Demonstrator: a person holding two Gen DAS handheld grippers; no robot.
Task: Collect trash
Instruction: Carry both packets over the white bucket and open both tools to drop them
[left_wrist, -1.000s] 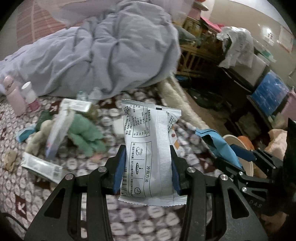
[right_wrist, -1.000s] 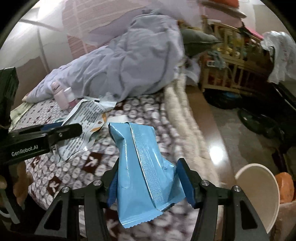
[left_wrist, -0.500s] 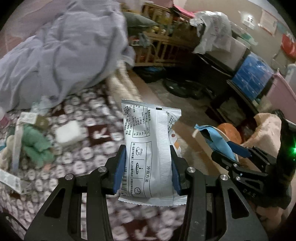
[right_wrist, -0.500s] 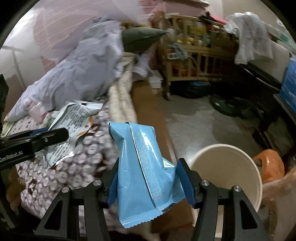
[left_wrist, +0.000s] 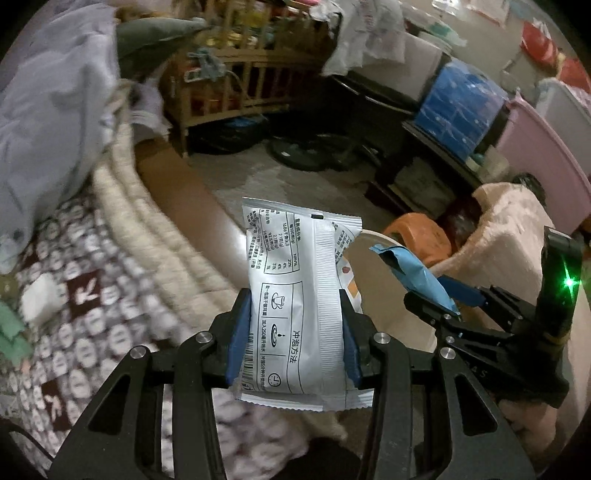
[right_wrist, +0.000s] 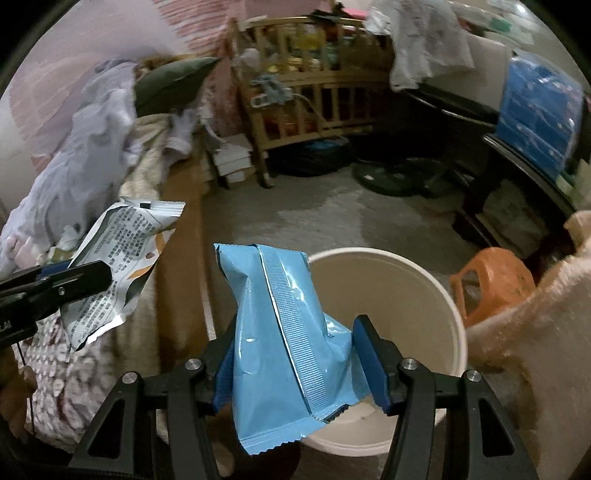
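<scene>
Left claw (left_wrist: 295, 332) clamped on white sachet (left_wrist: 295, 306), past bed (left_wrist: 110, 295) edge. Right claw (right_wrist: 299, 354) clamped on blue wrapper (right_wrist: 280, 332), over bin (right_wrist: 424, 291).

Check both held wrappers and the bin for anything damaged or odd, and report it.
The blue wrapper in the right gripper is crumpled and split open at its lower seam, so it is empty trash. The white sachet in the left gripper looks flat and intact. The cream bin stands upright.
</scene>
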